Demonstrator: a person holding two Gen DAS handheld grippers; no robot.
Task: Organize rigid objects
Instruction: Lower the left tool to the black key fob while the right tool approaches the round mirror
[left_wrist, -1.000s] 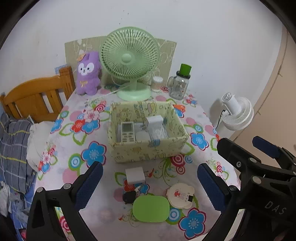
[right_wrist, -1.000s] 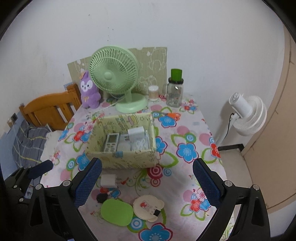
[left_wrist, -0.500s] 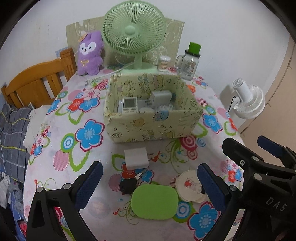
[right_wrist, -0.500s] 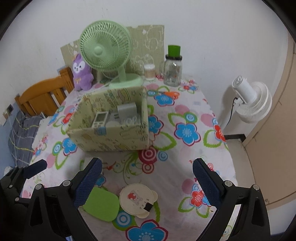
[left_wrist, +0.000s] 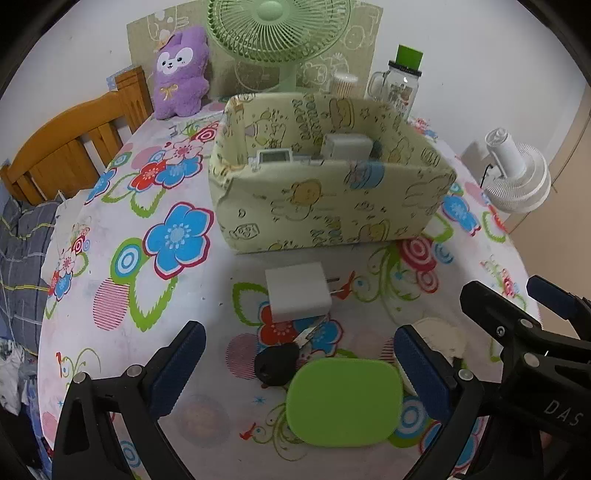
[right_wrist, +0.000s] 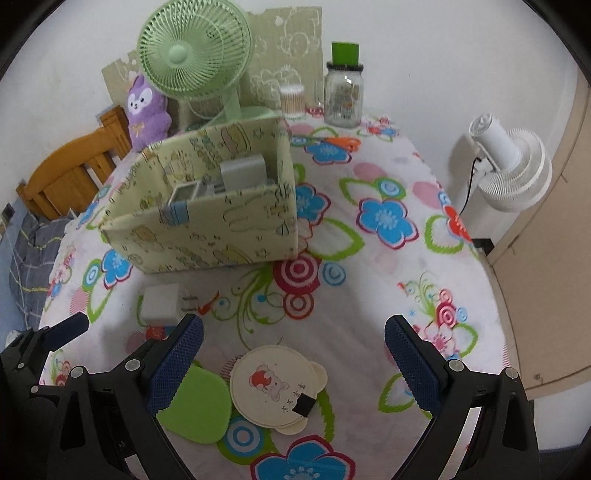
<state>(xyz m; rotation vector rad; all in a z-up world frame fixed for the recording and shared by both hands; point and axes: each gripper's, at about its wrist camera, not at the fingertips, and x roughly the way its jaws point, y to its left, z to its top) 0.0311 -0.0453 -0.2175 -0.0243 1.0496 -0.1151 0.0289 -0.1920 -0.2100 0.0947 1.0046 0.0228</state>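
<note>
A white plug adapter (left_wrist: 298, 296) lies on the flowered tablecloth in front of a pale yellow fabric box (left_wrist: 332, 206). A black key (left_wrist: 277, 363), a green oval case (left_wrist: 345, 402) and a round cream bear case (right_wrist: 275, 384) lie nearer. The box holds a remote (left_wrist: 277, 157) and a grey charger (left_wrist: 347, 147). My left gripper (left_wrist: 297, 363) is open above the key and green case. My right gripper (right_wrist: 293, 356) is open above the bear case. The adapter (right_wrist: 162, 302) and box (right_wrist: 207, 225) show in the right wrist view too.
A green desk fan (right_wrist: 194, 50), a purple plush (left_wrist: 181, 72), a cotton-swab tub (right_wrist: 291, 100) and a green-lidded jar (right_wrist: 343, 88) stand at the table's back. A wooden headboard (left_wrist: 74, 147) is left, a white floor fan (right_wrist: 511, 166) right.
Both grippers have moved down and forward toward the table, so the objects in front of the box look larger and closer. Both stay open. Nothing on the table moved.
</note>
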